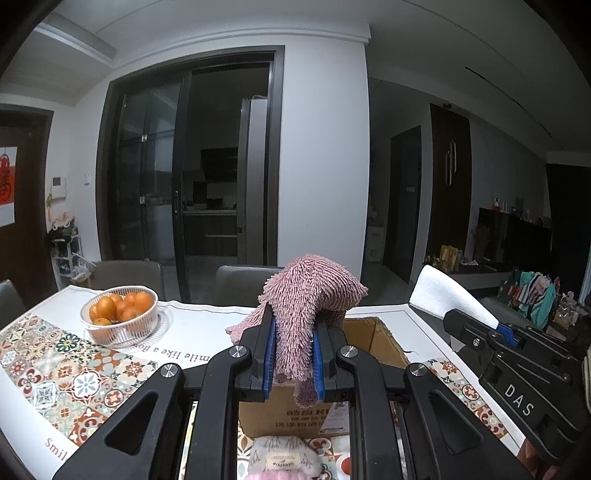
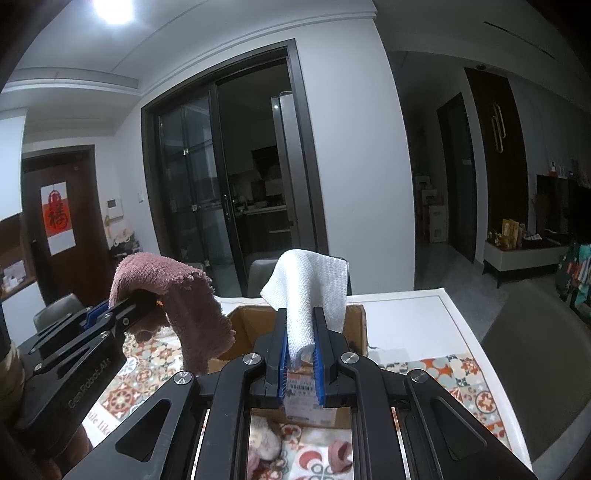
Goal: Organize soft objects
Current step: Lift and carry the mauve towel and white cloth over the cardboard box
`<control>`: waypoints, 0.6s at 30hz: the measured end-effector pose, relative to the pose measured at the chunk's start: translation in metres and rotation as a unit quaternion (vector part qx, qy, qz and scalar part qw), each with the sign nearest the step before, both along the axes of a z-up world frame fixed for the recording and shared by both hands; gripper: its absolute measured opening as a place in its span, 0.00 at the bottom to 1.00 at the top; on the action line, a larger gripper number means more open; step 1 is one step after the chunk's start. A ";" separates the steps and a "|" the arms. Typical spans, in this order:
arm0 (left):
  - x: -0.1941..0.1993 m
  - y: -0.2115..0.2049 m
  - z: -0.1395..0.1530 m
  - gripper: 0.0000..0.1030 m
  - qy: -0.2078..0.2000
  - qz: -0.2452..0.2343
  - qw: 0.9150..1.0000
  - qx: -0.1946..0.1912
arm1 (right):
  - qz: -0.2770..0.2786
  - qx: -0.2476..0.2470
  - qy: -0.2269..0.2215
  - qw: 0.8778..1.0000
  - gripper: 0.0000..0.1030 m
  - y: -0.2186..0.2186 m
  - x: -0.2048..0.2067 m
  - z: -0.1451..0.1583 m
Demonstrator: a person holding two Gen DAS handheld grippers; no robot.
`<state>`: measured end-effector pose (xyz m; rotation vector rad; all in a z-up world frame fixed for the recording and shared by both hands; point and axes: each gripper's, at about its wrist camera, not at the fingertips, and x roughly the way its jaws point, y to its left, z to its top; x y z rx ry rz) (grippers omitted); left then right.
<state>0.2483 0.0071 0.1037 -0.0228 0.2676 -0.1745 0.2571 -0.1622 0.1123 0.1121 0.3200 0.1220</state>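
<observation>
- The pink shaggy cloth is clamped between the blue pads of the left tool, at lower centre of the left view, draped over both fingers.
- The white cloth is pinched by the right tool, at centre of the right view.
- Both cloths are held above the open cardboard box on the tabletop.

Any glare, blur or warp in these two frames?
Left wrist view: dim, even light, strong fisheye bending of the doorframe, pink cloth sharp. Right wrist view: ceiling lamp blown out top left, white cloth sharp, dark vignette corners.
</observation>
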 end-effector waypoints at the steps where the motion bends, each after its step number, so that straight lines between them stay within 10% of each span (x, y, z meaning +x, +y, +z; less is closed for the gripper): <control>1: 0.007 -0.001 -0.001 0.17 0.003 -0.002 1.000 -0.001 | 0.000 0.000 0.001 1.000 0.12 0.003 0.003 0.000; 18: 0.084 -0.014 -0.035 0.17 0.056 0.000 0.998 0.014 | 0.020 -0.006 0.054 0.998 0.12 0.010 0.075 -0.030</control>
